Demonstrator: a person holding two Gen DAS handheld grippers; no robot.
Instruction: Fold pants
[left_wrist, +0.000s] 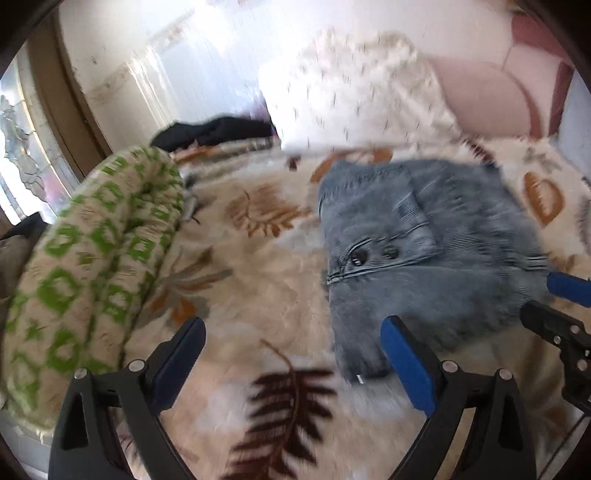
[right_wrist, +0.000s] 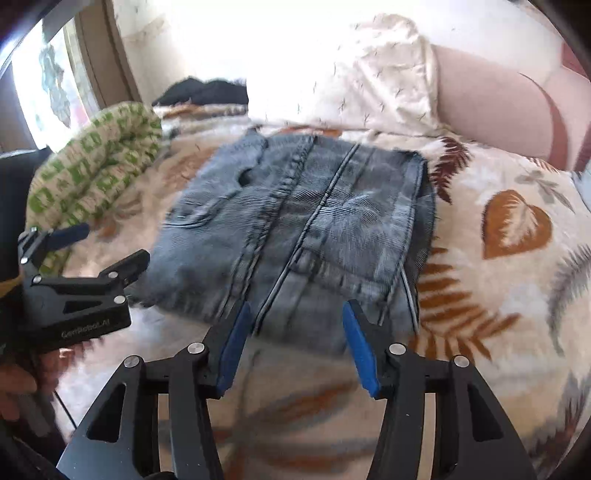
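The blue-grey denim pants lie folded into a compact rectangle on the leaf-patterned blanket; they also show in the left wrist view. My left gripper is open and empty, hovering over the blanket just left of the pants' near edge. It also shows in the right wrist view at the left, open beside the pants. My right gripper is open and empty, with its blue fingertips just above the pants' near edge. Its fingers show at the right edge of the left wrist view.
A green-and-white patterned rolled cushion lies left of the pants. A white pillow and a pink one sit behind them. A dark garment lies at the back. A window is at far left.
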